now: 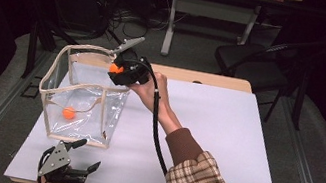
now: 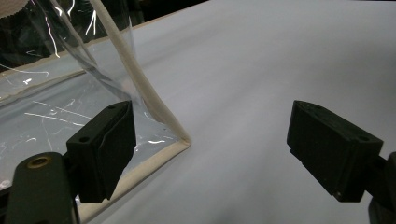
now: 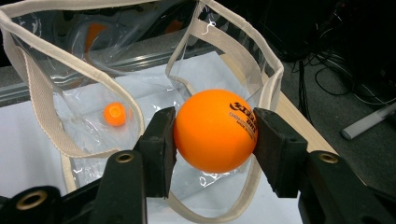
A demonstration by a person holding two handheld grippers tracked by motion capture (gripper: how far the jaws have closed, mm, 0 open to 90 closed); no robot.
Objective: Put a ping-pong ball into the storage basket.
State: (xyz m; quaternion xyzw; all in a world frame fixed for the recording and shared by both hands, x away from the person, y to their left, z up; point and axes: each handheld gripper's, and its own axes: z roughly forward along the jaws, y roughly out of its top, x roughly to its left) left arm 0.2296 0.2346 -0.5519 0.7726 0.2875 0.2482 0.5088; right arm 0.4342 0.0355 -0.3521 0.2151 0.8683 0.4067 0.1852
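Note:
A clear plastic bag (image 1: 82,102) with cream trim stands open on the left of the white table cover. My right gripper (image 1: 121,71) is shut on an orange ball (image 1: 115,68) (image 3: 215,129) just above the bag's far right rim (image 3: 268,86). A second orange ball (image 1: 69,113) (image 3: 115,114) lies on the bag's floor. At the table's near left edge my left gripper (image 1: 83,156) (image 2: 210,149) stands open and holds nothing, its jaws just off the bag's near corner (image 2: 180,140).
The white cover (image 1: 214,136) stretches wide to the right of the bag. A black chair (image 1: 252,61) and another table's legs stand beyond the far edge, with cables on the floor. My right gripper's cable (image 1: 157,126) trails along the forearm.

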